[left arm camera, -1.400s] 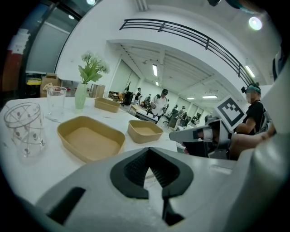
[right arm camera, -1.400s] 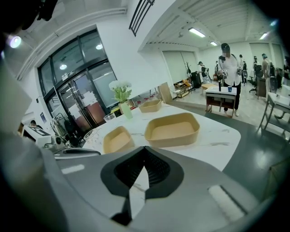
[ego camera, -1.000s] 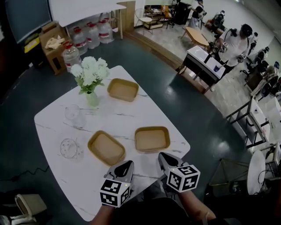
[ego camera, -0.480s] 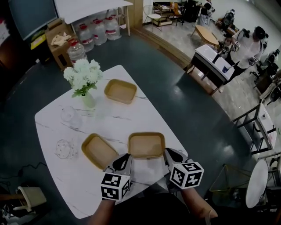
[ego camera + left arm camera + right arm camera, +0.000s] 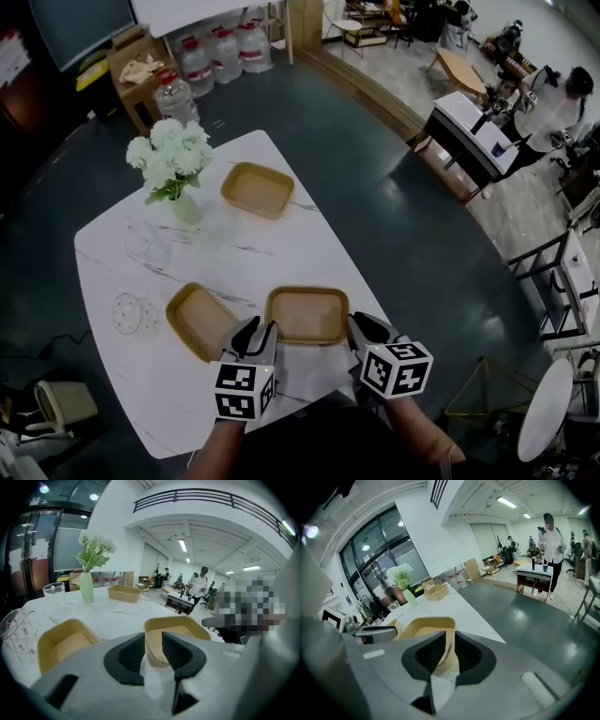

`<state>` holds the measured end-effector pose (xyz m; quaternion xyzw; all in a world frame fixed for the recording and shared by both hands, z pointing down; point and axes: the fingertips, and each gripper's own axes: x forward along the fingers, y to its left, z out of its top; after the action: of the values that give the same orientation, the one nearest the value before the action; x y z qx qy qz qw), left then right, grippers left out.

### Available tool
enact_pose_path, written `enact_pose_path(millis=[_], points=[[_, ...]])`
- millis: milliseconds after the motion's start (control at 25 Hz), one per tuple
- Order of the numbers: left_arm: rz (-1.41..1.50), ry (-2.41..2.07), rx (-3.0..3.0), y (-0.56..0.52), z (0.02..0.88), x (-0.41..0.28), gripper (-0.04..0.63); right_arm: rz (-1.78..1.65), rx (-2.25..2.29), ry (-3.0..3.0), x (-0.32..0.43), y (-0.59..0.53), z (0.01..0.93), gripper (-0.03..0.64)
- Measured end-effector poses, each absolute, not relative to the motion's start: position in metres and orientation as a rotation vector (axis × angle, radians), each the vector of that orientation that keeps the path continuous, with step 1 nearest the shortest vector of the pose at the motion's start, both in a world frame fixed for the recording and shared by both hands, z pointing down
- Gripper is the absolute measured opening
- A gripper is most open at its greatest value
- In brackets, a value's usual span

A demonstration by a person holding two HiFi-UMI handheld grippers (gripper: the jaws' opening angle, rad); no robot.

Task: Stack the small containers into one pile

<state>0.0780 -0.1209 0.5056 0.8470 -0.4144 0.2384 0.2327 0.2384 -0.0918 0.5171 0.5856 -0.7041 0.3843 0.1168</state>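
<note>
Three tan containers lie on the white marble table (image 5: 281, 248): one far (image 5: 257, 189), one near left (image 5: 195, 319), one near middle (image 5: 307, 314). My left gripper (image 5: 258, 330) stands at the middle container's near-left corner. In the left gripper view its jaws (image 5: 153, 638) are opening wide, with that container's (image 5: 176, 627) rim wall between them. My right gripper (image 5: 361, 325) is at the near-right corner. Its jaws (image 5: 450, 637) are opening a little, and the container's (image 5: 424, 625) thin wall stands in the narrow gap. The container rests on the table.
A vase of white flowers (image 5: 173, 164) stands at the back left. Two clear glasses (image 5: 150, 244) (image 5: 131, 314) sit along the left side. The table's near edge is just under the grippers. Water bottles (image 5: 225, 52) and people (image 5: 553, 103) are far off on the floor.
Both grippers have moved forward from the table's front edge to the middle container's near rim. Their jaws, shut before, now stand apart around its wall.
</note>
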Motion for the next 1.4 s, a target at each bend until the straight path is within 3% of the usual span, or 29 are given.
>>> enact_pose_path(millis=[320,560,760,1400], points=[[0.659,-1.164,2.269,-0.130,0.516,0.084,0.114,1.154,1.620,-2.050,0.234,-0.106,0.534,0.067],[0.659,-1.161,2.254,-0.133,0.519,0.086,0.114,1.158,1.589,-2.042,0.234,-0.109,0.541,0.061],[0.667,-1.155,2.261,-0.131,0.519,0.088,0.114,1.132,1.625,-1.991,0.242,-0.110,0.545,0.018],[0.647,-1.141,2.276,-0.119,0.509,0.087,0.114,1.195,1.622,-2.000,0.248,-0.112,0.537,0.015]])
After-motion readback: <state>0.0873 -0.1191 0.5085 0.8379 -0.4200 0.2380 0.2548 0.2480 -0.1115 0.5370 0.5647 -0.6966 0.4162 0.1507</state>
